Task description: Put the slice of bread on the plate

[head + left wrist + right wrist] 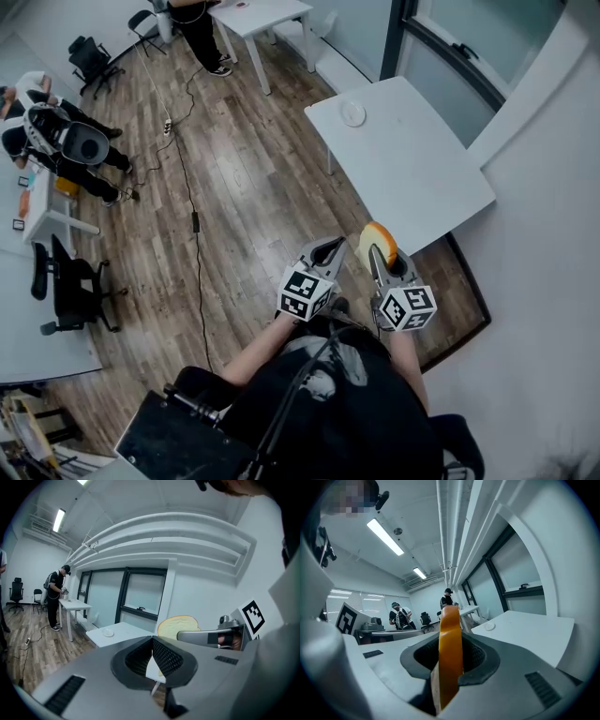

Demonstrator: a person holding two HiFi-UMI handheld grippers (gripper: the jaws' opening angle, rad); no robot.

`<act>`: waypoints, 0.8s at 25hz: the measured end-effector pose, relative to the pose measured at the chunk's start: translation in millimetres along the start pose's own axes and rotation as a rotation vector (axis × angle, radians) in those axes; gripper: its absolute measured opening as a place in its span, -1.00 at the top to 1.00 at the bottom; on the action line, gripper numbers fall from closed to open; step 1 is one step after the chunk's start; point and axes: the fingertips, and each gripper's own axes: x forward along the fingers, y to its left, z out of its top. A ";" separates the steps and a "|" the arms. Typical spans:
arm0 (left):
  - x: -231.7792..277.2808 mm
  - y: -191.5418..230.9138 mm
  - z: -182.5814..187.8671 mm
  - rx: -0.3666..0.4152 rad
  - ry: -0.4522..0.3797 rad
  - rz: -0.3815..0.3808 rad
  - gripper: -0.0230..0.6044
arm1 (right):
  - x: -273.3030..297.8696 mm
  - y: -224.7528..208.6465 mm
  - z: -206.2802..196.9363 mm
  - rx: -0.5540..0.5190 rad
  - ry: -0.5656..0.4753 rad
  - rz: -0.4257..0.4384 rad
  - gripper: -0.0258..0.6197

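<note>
1. The big white table [412,178] stands on the far right by the window wall, with wood floor [234,216] on its left. Both grippers are up at its near edge.
2. The slice of bread [378,238] is in the right gripper [382,257]. It stands upright between the tips and pokes above them, just by the table's near edge and well apart from the plate.
3. Look at that grip: the right gripper's jaws are drawn in to a narrow gap, each pad pressed flat on one face of the slice. From the gripper's own view, the bread shows edge-on down the middle.
4. The left gripper [328,247] hangs just to the left of the right one. Its jaws are closed tip to tip and nothing is between them.
5. The bread has a golden-brown crust around its edge, a pale creamy face and a rounded top.
6. The plate [352,113] is small, round and white, and sits near the table's far left corner.
</note>
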 end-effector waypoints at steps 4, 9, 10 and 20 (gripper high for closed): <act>1.5 4.1 -12.2 -0.012 0.022 0.022 0.91 | 6.3 -4.1 -8.6 0.013 0.024 0.022 0.61; 18.2 30.5 -3.8 -0.007 0.037 0.032 0.91 | 34.1 -10.5 -2.0 0.032 0.038 0.033 0.61; 21.7 37.3 0.0 -0.006 0.035 0.034 0.91 | 41.8 -11.3 1.0 0.032 0.041 0.035 0.61; 36.7 121.9 30.9 0.011 -0.010 0.009 0.91 | 137.0 13.3 28.3 -0.018 0.027 0.062 0.61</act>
